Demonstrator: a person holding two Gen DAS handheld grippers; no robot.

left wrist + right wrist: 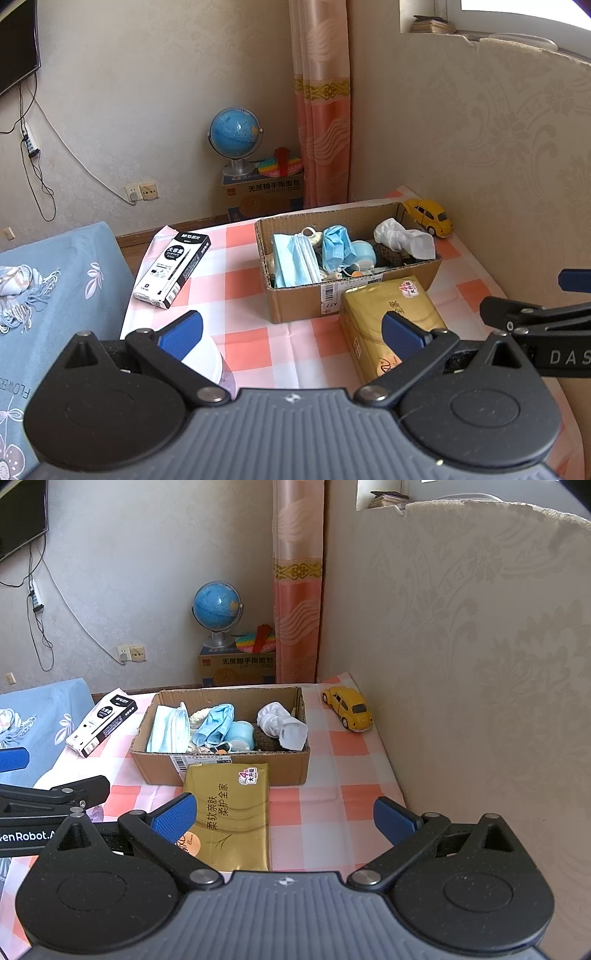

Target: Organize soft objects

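An open cardboard box (295, 299) (288, 766) stands on the checked tablecloth. It holds blue face masks (295, 258) (168, 729), a crumpled blue cloth (334, 245) (216, 722), a white cloth (404, 236) (282, 723) and a dark knitted piece (388, 254). A gold tissue pack (373, 328) (231, 812) lies in front of the box. My left gripper (291, 334) is open and empty, near the tissue pack. My right gripper (284, 818) is open and empty, its left finger beside the pack.
A black-and-white pen box (171, 269) (103, 723) lies left of the cardboard box. A yellow toy car (430, 216) (349, 707) stands by the wall at right. A white lidded container (205, 360) sits under my left finger. A blue bedspread (62, 288) lies at left.
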